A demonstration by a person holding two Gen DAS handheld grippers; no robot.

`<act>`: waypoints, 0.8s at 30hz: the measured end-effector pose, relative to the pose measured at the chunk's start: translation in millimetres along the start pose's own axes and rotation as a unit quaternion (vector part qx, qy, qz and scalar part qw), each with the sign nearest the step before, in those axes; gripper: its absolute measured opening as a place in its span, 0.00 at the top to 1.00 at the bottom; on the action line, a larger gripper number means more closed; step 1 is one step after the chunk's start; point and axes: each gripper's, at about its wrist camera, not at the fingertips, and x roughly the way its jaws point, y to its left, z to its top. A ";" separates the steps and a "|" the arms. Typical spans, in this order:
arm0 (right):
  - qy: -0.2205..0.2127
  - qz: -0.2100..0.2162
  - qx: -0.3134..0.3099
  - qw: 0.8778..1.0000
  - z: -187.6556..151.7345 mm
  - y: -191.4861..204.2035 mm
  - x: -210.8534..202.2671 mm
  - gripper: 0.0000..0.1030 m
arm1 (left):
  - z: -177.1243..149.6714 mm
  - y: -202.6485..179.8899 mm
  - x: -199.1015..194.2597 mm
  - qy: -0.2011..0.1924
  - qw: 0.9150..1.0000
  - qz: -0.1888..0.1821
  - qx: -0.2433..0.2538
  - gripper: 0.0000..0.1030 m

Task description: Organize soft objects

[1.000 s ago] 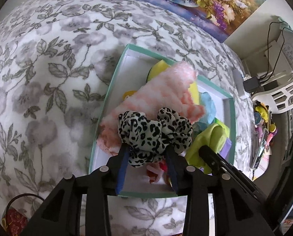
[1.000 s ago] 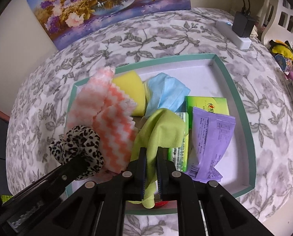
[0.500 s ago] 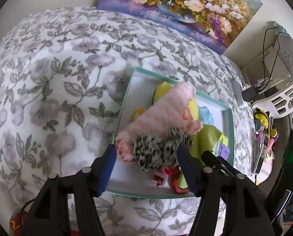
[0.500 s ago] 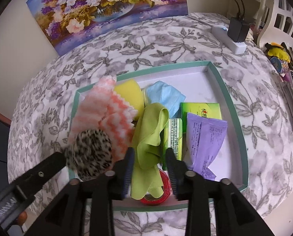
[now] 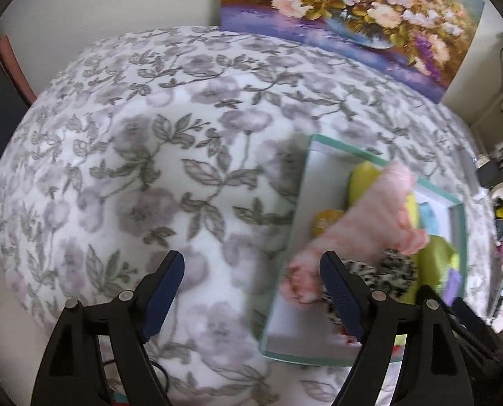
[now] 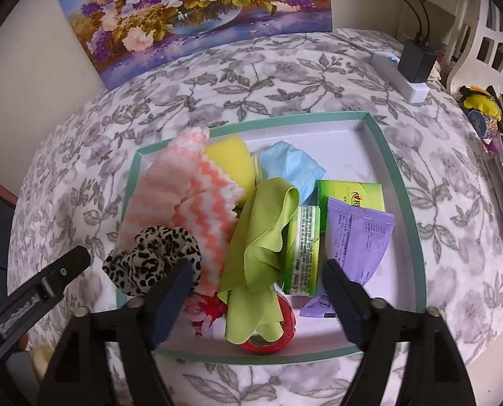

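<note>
A green-rimmed white tray on the floral blanket holds a leopard-print scrunchie, a pink zigzag cloth, a lime green cloth, a yellow sponge and a blue mask. My right gripper is open and empty above the tray's near edge, over the green cloth. My left gripper is open and empty, over the blanket left of the tray; the scrunchie and pink cloth lie to its right. My left gripper also shows in the right wrist view.
The tray also holds a purple packet, green packets and a red tape roll. A flower painting leans on the wall. A power strip lies at the back right. Clutter sits at the right edge.
Both grippers opened and pulled back. The left let go of the scrunchie and swung left over the blanket. The right let go of the green cloth, which now lies in the tray.
</note>
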 end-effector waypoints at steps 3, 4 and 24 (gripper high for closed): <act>-0.004 -0.008 -0.002 1.000 -1.0 -0.1 -0.1 0.00 | -1.6 2.6 4.9 0.004 1.000 0.015 0.004 0.19; -0.007 -0.010 -0.002 1.000 -1.4 -0.4 -0.4 0.00 | -2.3 2.9 5.9 0.006 1.000 0.018 0.005 0.19; -0.025 -0.028 -0.021 0.999 -33.3 2.4 -28.2 0.00 | -35.8 8.8 -31.7 -0.015 0.997 0.037 0.059 0.19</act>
